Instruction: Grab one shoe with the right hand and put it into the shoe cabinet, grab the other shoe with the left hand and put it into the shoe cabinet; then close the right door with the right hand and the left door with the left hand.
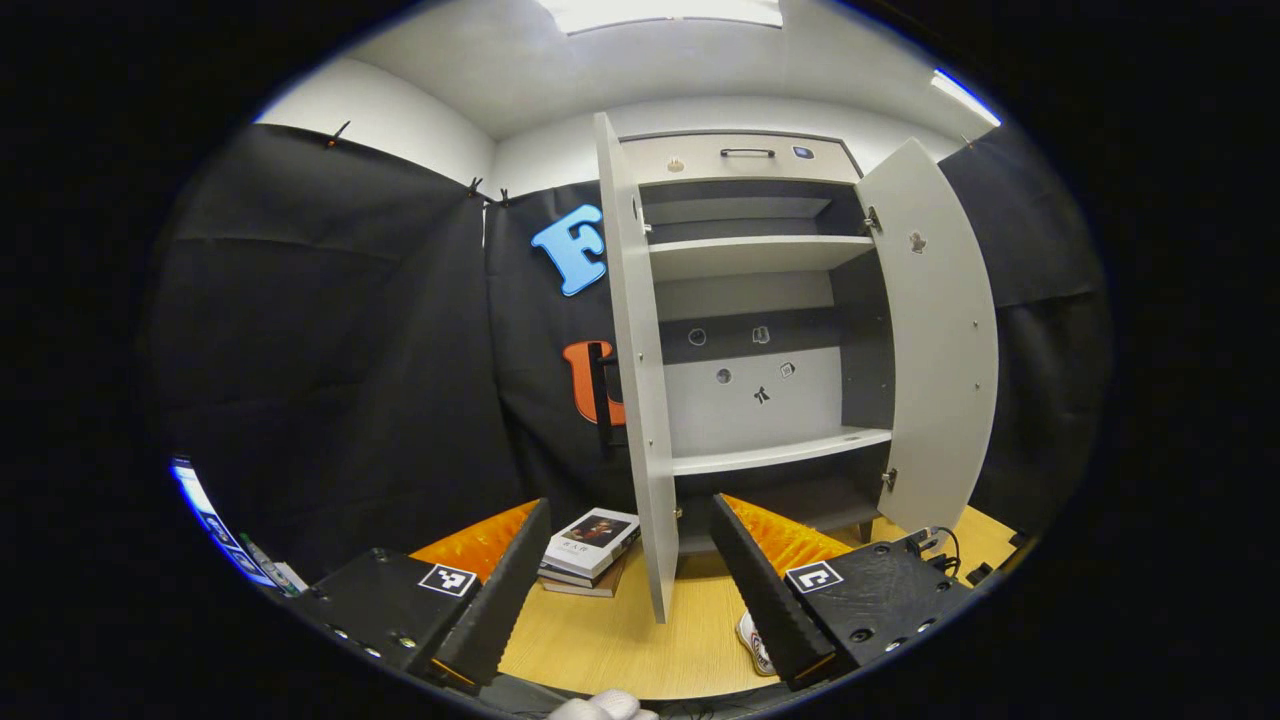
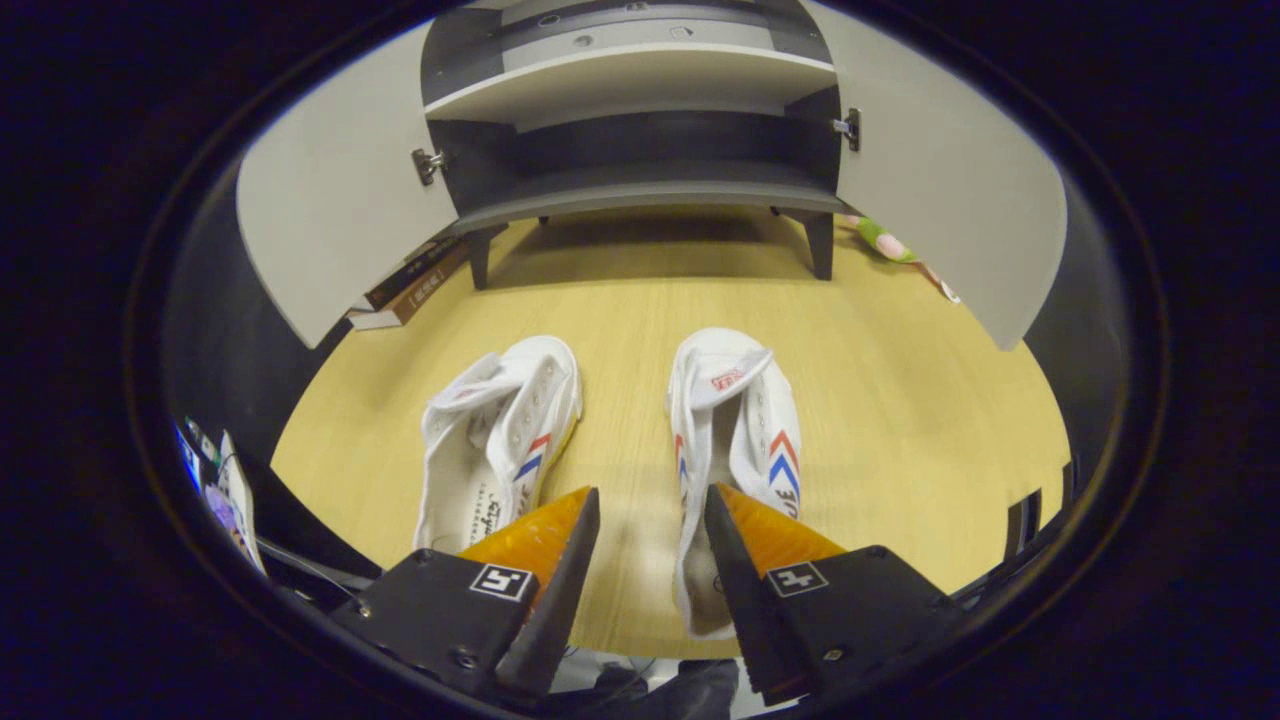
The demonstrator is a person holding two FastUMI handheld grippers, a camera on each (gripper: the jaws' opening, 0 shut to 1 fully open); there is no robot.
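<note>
Our right gripper [image 2: 650,520] hangs with its jaws apart over the right shoe [image 2: 735,440], one finger by its inner wall, placed, we judge, to pinch that side; nothing is held; the left shoe [image 2: 500,440] lies just beside it on the wooden floor [image 2: 900,400]; our left gripper [image 1: 630,560], also gaping and empty, faces the shoe cabinet [image 1: 760,300], whose left door [image 1: 635,400] and right door [image 1: 940,350] stand wide, leaving the shelves free for the shoes.

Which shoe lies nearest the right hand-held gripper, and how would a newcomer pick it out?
Start at the open shoe cabinet and come forward across the wooden floor to two white shoes. It is the right-hand shoe in the right gripper view, heel between the right hand-held gripper's open fingers; its neighbour, the other shoe, lies tilted.
</note>
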